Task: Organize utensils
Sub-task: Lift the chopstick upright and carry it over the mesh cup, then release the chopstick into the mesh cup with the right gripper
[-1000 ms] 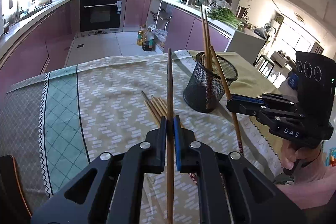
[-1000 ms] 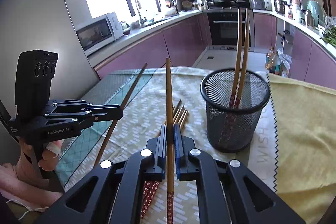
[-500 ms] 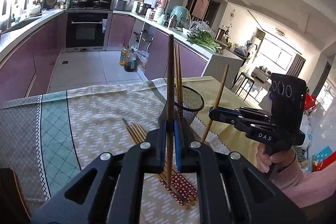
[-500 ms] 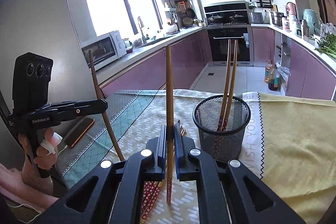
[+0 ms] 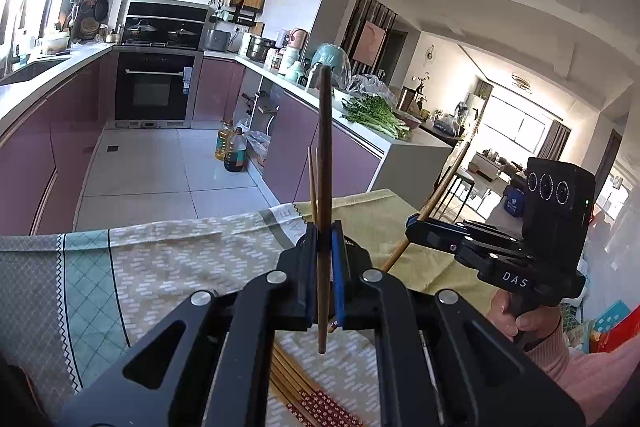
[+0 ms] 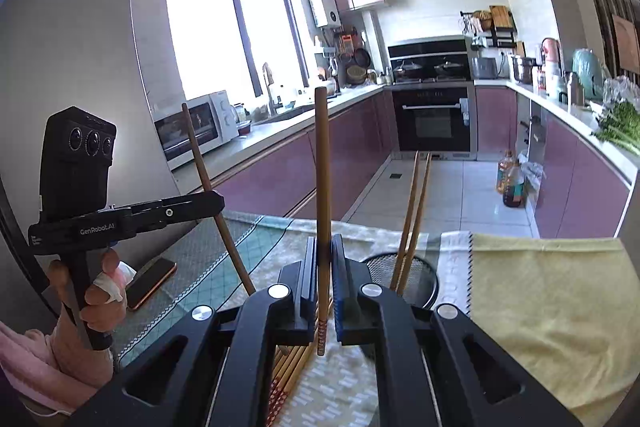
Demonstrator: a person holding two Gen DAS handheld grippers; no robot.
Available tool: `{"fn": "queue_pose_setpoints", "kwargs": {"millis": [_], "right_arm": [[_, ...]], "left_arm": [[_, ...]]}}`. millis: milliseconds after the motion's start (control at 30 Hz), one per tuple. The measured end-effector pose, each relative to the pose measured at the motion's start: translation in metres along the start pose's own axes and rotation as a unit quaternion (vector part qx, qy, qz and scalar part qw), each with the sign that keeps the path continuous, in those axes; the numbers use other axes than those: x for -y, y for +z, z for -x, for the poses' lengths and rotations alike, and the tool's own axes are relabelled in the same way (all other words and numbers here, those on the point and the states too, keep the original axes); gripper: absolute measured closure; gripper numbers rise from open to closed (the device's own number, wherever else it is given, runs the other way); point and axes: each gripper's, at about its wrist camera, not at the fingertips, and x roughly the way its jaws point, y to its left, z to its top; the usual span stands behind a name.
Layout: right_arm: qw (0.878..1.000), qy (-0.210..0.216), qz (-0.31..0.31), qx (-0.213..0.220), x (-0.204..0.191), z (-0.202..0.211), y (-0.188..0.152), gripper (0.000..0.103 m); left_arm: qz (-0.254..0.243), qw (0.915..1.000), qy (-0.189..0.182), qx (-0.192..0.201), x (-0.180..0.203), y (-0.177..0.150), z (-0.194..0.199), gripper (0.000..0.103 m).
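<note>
My left gripper (image 5: 323,239) is shut on a brown chopstick (image 5: 325,155) that stands upright above the table. My right gripper (image 6: 323,251) is shut on another upright chopstick (image 6: 322,179) with a red patterned lower end. Each gripper shows in the other's view: the right gripper (image 5: 416,227) with its slanted chopstick (image 5: 446,183), the left gripper (image 6: 214,201) with its chopstick (image 6: 200,167). The black mesh cup (image 6: 424,279) holds two chopsticks (image 6: 414,211) and is mostly hidden behind the fingers. Several loose chopsticks (image 6: 290,367) lie on the tablecloth under the grippers.
A patterned tablecloth (image 5: 168,267) covers the table, with a yellow cloth (image 6: 540,299) on its right part. A phone (image 6: 154,281) lies near the table's left edge. Kitchen counters, an oven and oil bottles (image 5: 232,151) on the floor lie beyond the table.
Both grippers have risen and tilted upward, each carrying its chopstick off the table. The mesh cup has dropped low in both views, behind the fingers.
</note>
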Motion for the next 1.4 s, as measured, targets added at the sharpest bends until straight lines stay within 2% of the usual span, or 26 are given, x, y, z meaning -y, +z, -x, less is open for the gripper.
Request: {"fn": "queue_pose_setpoints", "kwargs": {"millis": [367,567,700,833,1167,1400], "right_arm": [[0.998,-0.032,0.021,0.050,0.012,0.015,0.036,0.097],[0.998,-0.047,0.018,0.046,0.024,0.003,0.036,0.097],[0.998,-0.055,0.009,0.021,0.034,-0.016,0.029,0.097],[0.998,-0.055,0.001,-0.009,0.040,-0.031,0.018,0.097],[0.994,-0.051,-0.028,-0.088,0.049,-0.060,-0.002,0.097],[0.993,-0.052,-0.051,-0.097,0.057,-0.073,-0.002,0.097]], "left_arm": [[-0.027,0.9987,-0.010,0.041,0.023,0.046,-0.019,0.096],[-0.029,0.9986,0.001,0.044,0.027,0.054,-0.041,0.096],[-0.034,0.9992,0.007,0.021,0.027,0.047,-0.060,0.096],[-0.046,0.9987,0.007,-0.020,0.023,0.033,-0.080,0.095],[-0.055,0.9932,0.010,-0.103,0.007,0.011,-0.117,0.095],[-0.047,0.9914,0.017,-0.121,0.000,0.014,-0.140,0.095]]}}
